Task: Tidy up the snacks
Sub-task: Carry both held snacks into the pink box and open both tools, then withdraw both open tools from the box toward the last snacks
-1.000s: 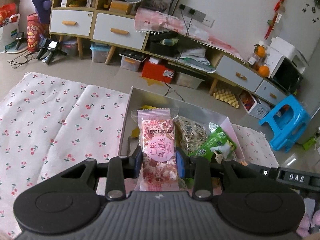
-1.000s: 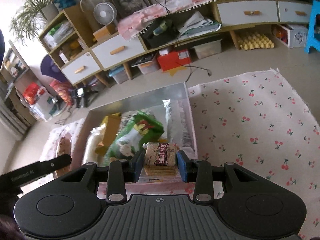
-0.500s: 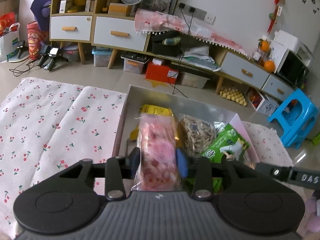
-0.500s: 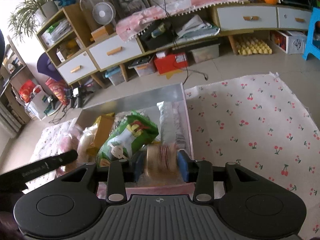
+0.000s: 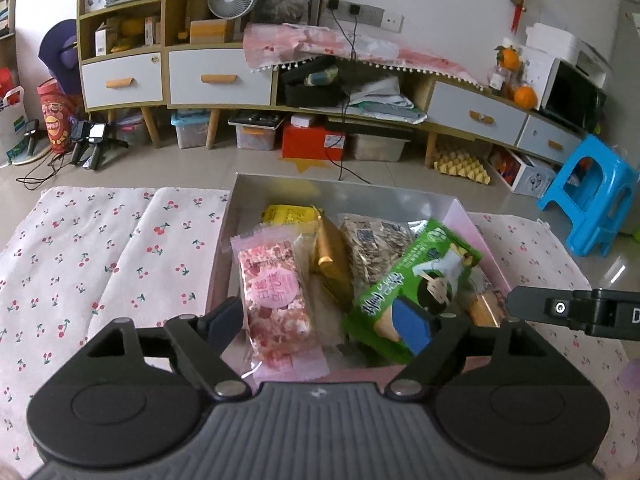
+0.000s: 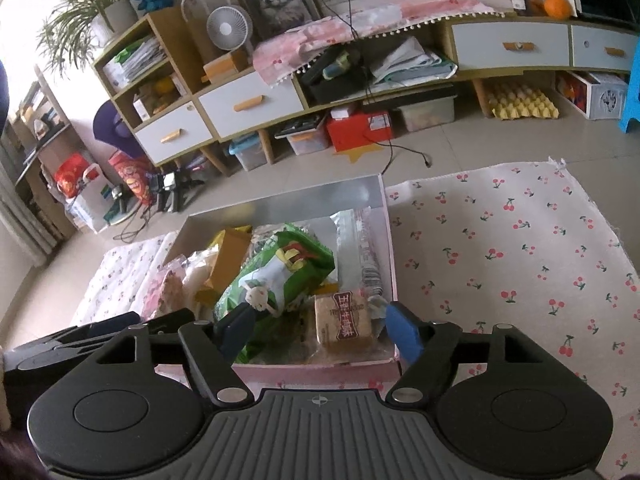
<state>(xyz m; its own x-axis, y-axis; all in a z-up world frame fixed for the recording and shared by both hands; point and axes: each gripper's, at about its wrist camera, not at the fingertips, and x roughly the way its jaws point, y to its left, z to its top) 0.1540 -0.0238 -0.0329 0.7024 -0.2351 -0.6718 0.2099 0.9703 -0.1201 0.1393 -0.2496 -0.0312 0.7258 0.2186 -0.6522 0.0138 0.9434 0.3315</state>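
Cherry-print cloth (image 5: pixel 120 248); box (image 5: pixel 344 192) holds snack packets (image 5: pixel 276 296); left gripper (image 5: pixel 320 324), right gripper (image 6: pixel 316 330) both spread.

A lone "D" shows on the black gripper arm (image 5: pixel 580 312); the snack labels are unreadable.

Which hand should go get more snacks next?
Hard to call. Both the left gripper and right gripper are open over the box, with the pink snack and biscuit pack lying inside. No loose snacks show outside the box, so neither looks better placed.
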